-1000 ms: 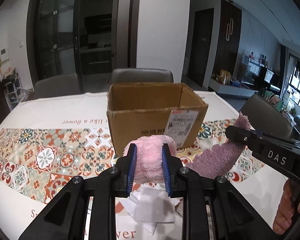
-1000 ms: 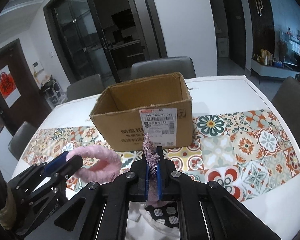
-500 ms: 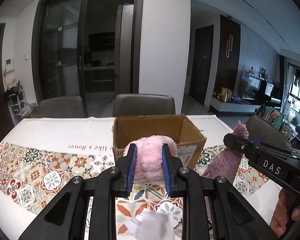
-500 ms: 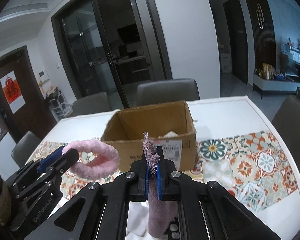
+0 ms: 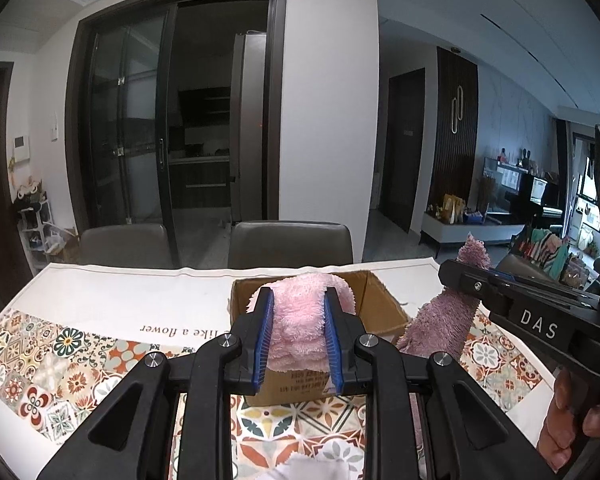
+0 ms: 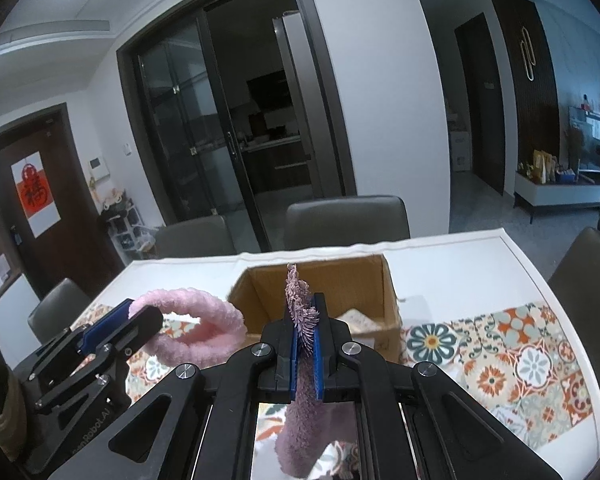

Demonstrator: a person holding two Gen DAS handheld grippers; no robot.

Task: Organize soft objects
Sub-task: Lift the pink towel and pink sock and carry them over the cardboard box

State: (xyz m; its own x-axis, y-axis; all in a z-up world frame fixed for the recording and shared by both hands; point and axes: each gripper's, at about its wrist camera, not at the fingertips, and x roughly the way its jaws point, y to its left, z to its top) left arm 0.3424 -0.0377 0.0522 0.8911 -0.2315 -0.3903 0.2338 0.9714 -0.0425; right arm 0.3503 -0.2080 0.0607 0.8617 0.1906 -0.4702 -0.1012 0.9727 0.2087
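Above the cardboard box (image 5: 380, 312), left tool (image 5: 297, 334) clamps pink fleece (image 5: 300, 320); right tool (image 6: 305, 340) pinches mauve cloth (image 6: 300, 420).

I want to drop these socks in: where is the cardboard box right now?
The cardboard box stands open on the patterned tablecloth, straight ahead of both grippers, just beyond the held socks.

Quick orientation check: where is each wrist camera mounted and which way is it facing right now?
Left wrist: sits behind the left claw, looking forward and slightly down across the table at the cardboard box; the claw grips a light pink fuzzy piece, and a hand holds the right claw.
Right wrist: sits behind the right claw, facing the same box, clamped on a mauve fuzzy piece; the left claw shows at left.
Shared: box, table, both fuzzy pieces, chairs.
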